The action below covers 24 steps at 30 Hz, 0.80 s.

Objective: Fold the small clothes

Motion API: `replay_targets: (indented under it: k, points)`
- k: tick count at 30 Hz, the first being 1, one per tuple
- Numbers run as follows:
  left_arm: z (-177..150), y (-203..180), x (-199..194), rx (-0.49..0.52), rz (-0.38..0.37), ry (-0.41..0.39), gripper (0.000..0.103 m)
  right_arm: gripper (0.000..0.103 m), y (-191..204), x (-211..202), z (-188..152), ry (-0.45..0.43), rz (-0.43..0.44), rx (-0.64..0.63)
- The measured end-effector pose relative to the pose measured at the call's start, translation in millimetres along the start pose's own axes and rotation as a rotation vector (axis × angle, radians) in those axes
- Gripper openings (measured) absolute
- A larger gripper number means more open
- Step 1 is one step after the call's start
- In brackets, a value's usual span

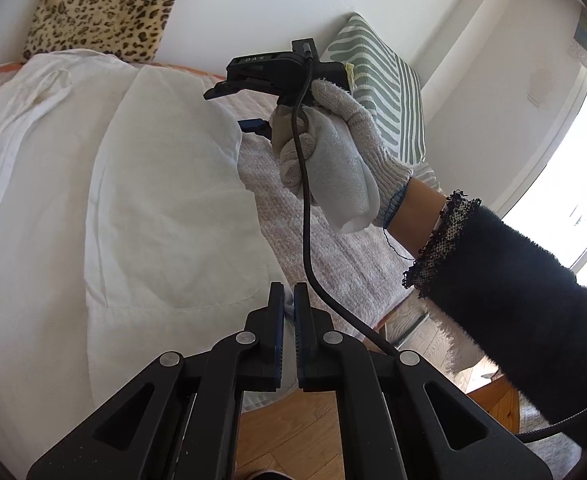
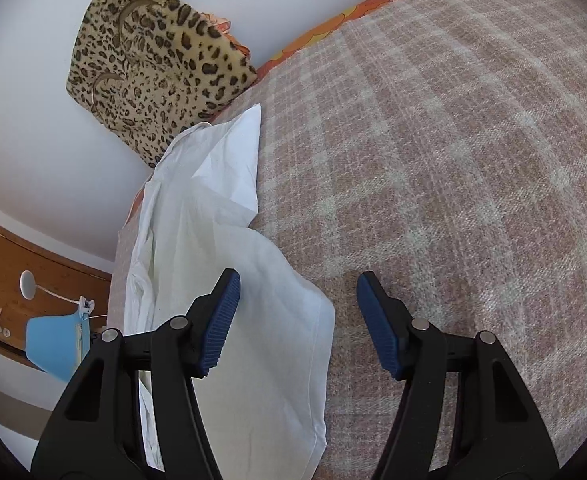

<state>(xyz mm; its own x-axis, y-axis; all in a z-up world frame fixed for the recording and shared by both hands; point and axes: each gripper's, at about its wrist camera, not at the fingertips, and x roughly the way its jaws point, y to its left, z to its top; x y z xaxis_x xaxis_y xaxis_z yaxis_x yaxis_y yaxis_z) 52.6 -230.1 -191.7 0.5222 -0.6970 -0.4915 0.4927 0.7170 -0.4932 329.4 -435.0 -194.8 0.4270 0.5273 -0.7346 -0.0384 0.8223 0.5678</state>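
One white garment (image 1: 133, 200) lies partly folded on the bed (image 2: 453, 160); left gripper (image 1: 288, 300) jaws pinch its near hem, apparently anchoring it; right gripper (image 2: 297, 292) jaws spread, poised at the folded edge, likely positioning for the next fold.

Daylight fills both views, bright and soft. In the left wrist view a window (image 1: 573, 184) at the right is blown out to pure white, with sun patches on the wooden floor (image 1: 433, 340) below it. Shadows are faint. The white garment (image 1: 153, 200) is nearly overexposed, its folds hard to read. Fisheye bending curves the walls, and dark vignetting rims every corner. Focus is sharp throughout.
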Motion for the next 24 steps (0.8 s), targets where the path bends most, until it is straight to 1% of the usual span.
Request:
replay_targets:
  k: [1, 2, 3, 4, 7, 12, 14, 19, 24]
  points:
    - [-0.2, 1.0, -2.4, -0.013, -0.01, -0.006, 0.003, 0.03, 3.3, 1.9, 0.4, 0.018, -0.003, -0.011]
    - [-0.4, 2.5, -4.9, -0.029, -0.021, -0.013, 0.003, 0.018, 6.5, 4.3, 1.4, 0.043, -0.026, -0.015]
    - [-0.2, 4.3, -7.0, -0.044, -0.031, -0.018, 0.003, 0.013, 10.6, 4.7, 2.1, 0.051, -0.07, -0.023]
    - [-0.2, 6.2, -9.3, -0.057, -0.039, -0.026, 0.003, 0.011, 16.0, 3.3, 3.0, 0.048, -0.102, -0.04]
    - [-3.0, 13.9, -17.8, -0.105, -0.061, -0.042, 0.003, 0.01, 40.1, -3.5, 5.3, 0.048, -0.129, -0.092]
    - [-8.9, 37.5, -32.7, -0.206, -0.086, -0.072, 0.002, 0.009, 91.2, -7.5, 11.0, 0.065, -0.208, -0.185]
    - [-11.5, 44.4, -40.3, -0.223, -0.088, -0.082, 0.002, 0.008, 112.5, -5.9, 13.7, 0.071, -0.237, -0.217]
    - [-20.3, 61.0, -60.6, -0.26, -0.078, -0.113, 0.002, 0.008, 163.3, 8.8, 16.5, 0.088, -0.298, -0.274]
    - [-26.3, 78.7, -78.3, -0.291, -0.054, -0.148, 0.002, 0.008, 208.6, 34.6, 4.4, 0.101, -0.332, -0.345]
